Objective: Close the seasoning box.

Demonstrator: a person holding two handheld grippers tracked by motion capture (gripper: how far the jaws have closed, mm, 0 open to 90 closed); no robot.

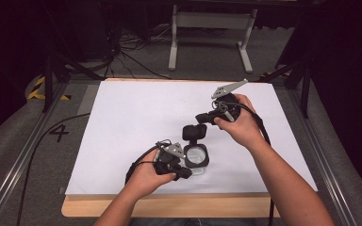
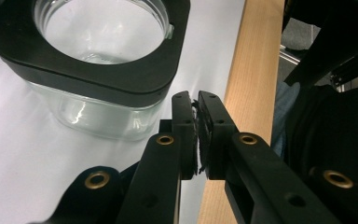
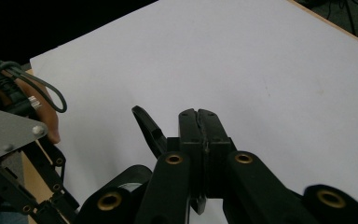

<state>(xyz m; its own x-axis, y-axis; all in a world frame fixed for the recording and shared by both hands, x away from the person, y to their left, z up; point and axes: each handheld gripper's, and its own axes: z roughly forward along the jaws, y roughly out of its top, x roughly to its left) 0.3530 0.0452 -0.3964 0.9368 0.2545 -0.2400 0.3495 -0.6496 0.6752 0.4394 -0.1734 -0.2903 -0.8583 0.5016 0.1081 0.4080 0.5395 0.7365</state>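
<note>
Glass jar with a black flip lid, standing between two hand-held grippers on the white bench.

At the left, the left gripper [image 1: 181, 172] sits low near the bench's [image 1: 122, 122] wooden front edge [image 2: 254, 70] — its fingers [image 2: 185, 126] are pressed together on nothing, their tips just beside the jar's [image 1: 196, 159] clear wall. The jar stands upright, its round mouth facing up inside a squarish black collar [image 2: 135, 81]. Its hinged lid [image 1: 193, 133] is swung open and points away from the left fingers, toward the right gripper [image 1: 202, 117]. In the right gripper view those fingers [image 3: 190, 128] are closed too, with a thin black edge, seemingly the lid's, running down past them; whether they clamp it I cannot tell.
</note>
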